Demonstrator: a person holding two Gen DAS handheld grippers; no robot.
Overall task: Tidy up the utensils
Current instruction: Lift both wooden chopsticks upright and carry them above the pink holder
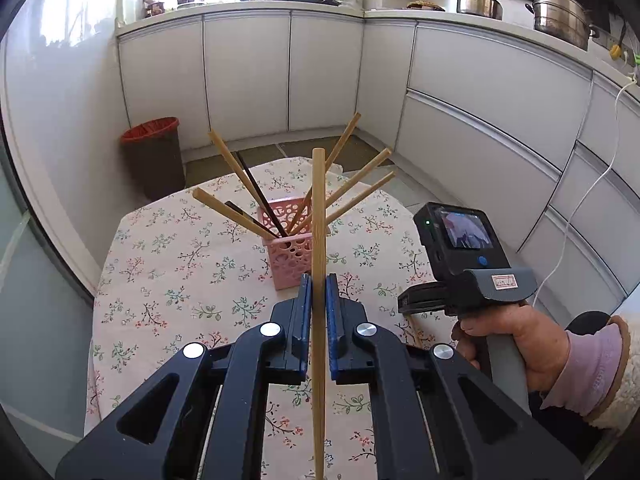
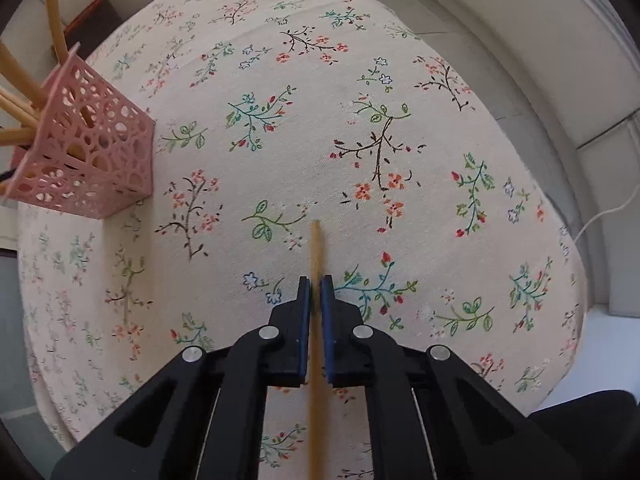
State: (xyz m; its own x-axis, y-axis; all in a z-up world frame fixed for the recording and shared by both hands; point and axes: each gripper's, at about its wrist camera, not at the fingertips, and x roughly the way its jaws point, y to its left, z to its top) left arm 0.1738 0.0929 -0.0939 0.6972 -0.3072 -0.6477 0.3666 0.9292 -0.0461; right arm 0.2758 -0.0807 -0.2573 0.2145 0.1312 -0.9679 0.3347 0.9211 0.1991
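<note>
your left gripper (image 1: 319, 288) holds a chopstick (image 1: 319, 220) upright before the holder (image 1: 288, 256), which stands on the table (image 1: 168, 280) with chopsticks (image 1: 352, 188) fanned in it. the bin (image 1: 154, 156) sits behind the table, left.

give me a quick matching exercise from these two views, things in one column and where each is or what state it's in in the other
Things:
1. left gripper
2. pink basket
3. bin with red rim
4. steel pots

Places or states:
A. on the floor by the cabinets
B. on the flowered tablecloth, holding chopsticks
C. up on the counter
D. shut on a light wooden chopstick

Pairs: 1-D, 2-B, 3-A, 4-C
</note>
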